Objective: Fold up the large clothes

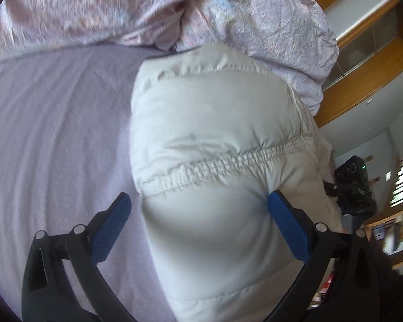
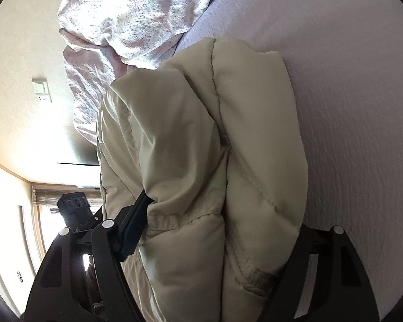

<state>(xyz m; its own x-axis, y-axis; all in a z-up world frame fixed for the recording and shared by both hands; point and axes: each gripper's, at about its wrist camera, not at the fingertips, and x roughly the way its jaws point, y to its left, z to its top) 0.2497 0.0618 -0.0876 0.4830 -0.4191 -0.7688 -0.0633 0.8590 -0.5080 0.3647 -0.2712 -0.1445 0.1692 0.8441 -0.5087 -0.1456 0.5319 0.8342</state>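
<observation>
1. The left tongs (image 1: 198, 209) stand wide apart, straddling the jacket (image 1: 215, 139). The right-hand blue pad (image 1: 287, 230) presses into the puffy cloth; the other pad (image 1: 111, 230) sits just beside the jacket's edge, over the sheet (image 1: 53, 134). Nothing is pinched yet.
2. The right tongs (image 2: 215, 230) also wrap the jacket (image 2: 201, 147). One blue pad (image 2: 134, 225) is dug into a fold near a stitched seam; the far finger is hidden behind the padding. The cloth bulges thickly between the arms, but whether they truly bite it I cannot tell.
3. Step in hand, as I judge it: gathering or carrying a bundled, doubled-over jacket, a fold partly made, not finished.
4. The next move likely calls for closing the left tongs on a firm layer, then drawing both ends level so the padding lies flat. Slippery, springy fill may slide out of a shallow pinch.
5. The jacket lies bunched on the bed, running away from both tongs toward a crumpled quilt (image 1: 228, 13), which it reaches at its far end.
</observation>
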